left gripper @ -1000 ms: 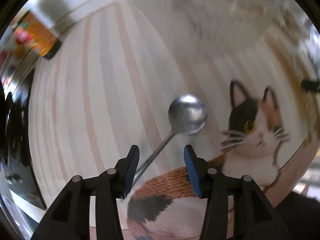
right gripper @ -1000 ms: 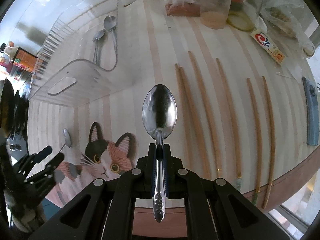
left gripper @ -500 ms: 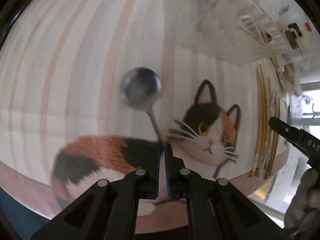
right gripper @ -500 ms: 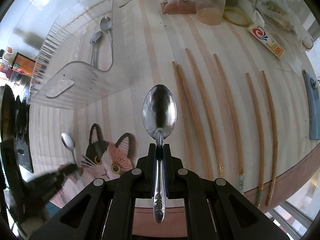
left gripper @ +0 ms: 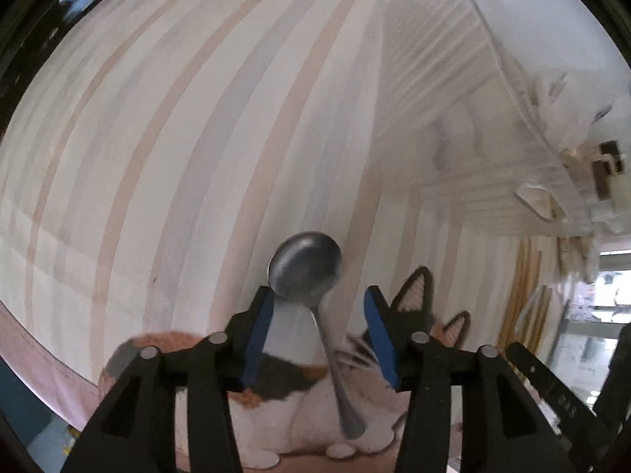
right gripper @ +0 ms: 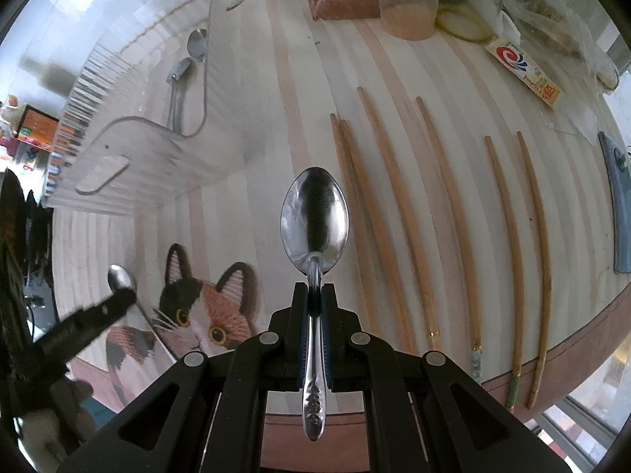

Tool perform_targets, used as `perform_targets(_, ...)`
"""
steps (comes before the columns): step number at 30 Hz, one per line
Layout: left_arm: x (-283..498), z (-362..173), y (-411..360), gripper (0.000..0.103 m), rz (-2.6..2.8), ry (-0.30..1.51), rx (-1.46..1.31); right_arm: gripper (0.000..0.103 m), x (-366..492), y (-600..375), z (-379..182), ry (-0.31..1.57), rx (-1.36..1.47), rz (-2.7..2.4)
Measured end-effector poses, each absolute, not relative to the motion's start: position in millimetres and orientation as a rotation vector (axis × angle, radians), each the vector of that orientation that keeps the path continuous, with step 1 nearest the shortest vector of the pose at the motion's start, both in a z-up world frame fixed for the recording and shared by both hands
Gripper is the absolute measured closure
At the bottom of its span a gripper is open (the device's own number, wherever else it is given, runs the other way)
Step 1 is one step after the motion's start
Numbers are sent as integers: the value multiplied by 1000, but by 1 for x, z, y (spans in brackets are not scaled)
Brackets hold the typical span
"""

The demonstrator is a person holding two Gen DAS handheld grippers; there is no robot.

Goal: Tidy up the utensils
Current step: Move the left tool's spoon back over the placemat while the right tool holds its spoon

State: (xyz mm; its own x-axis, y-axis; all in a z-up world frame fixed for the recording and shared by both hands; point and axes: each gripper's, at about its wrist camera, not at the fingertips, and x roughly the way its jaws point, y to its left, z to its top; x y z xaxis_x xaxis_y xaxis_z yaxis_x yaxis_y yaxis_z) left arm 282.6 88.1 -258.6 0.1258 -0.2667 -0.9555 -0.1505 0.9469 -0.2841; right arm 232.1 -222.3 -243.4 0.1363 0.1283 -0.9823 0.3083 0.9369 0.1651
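Observation:
My left gripper (left gripper: 318,335) is open, its blue pads on either side of a small steel spoon (left gripper: 305,264) that lies on the striped cloth with its handle over the cat picture (left gripper: 414,327). That spoon (right gripper: 120,278) and the left gripper also show in the right wrist view. My right gripper (right gripper: 314,307) is shut on a larger steel spoon (right gripper: 314,213), held by the handle above the table, bowl pointing forward. Two spoons (right gripper: 185,67) lie inside the clear ribbed plastic tray (right gripper: 118,134) at the far left. Several wooden chopsticks (right gripper: 394,205) lie on the cloth to the right.
At the far edge stand a plastic cup (right gripper: 408,0), a bottle, a yellow lid (right gripper: 465,25), a packet (right gripper: 526,73) and bags. A grey-blue object (right gripper: 619,205) lies at the right. The table's front edge (right gripper: 572,358) runs close below the chopsticks.
My left gripper was shut over the small spoon's handle half a second ago and is now open around it. The right gripper keeps its spoon and has drifted slightly.

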Motion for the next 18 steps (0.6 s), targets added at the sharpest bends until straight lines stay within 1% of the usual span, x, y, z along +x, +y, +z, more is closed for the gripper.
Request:
perform_targets(1,296,-261,87,54,-68,1450,-319,96,232,-222,-244,1440,363,-137)
perform_targets(7,313,-255,62,55,-26,1424,-101,96,233,-226,-246,1438,358,-155)
perform_targets(9,315,-252,50,64,-18,1409,-35,96,232,-228,-246,1434,362,-161)
perform_targets(10,316,-250,47,66,-29,1398,-18,96,232,-229,-245,1431,365,-165)
perform_targets(16,309,-248,39,66,-43,1395,-21,96,229,-236,-244,1421,384,-188)
perform_targets(17,296,-249,39,66,-44,1394,-29,96,229,-236,-244,1420,387,-188)
perform_targets(18,300,-245,49,66,-44,1394,-35,96,228,-237,-243,1417,391,-188)
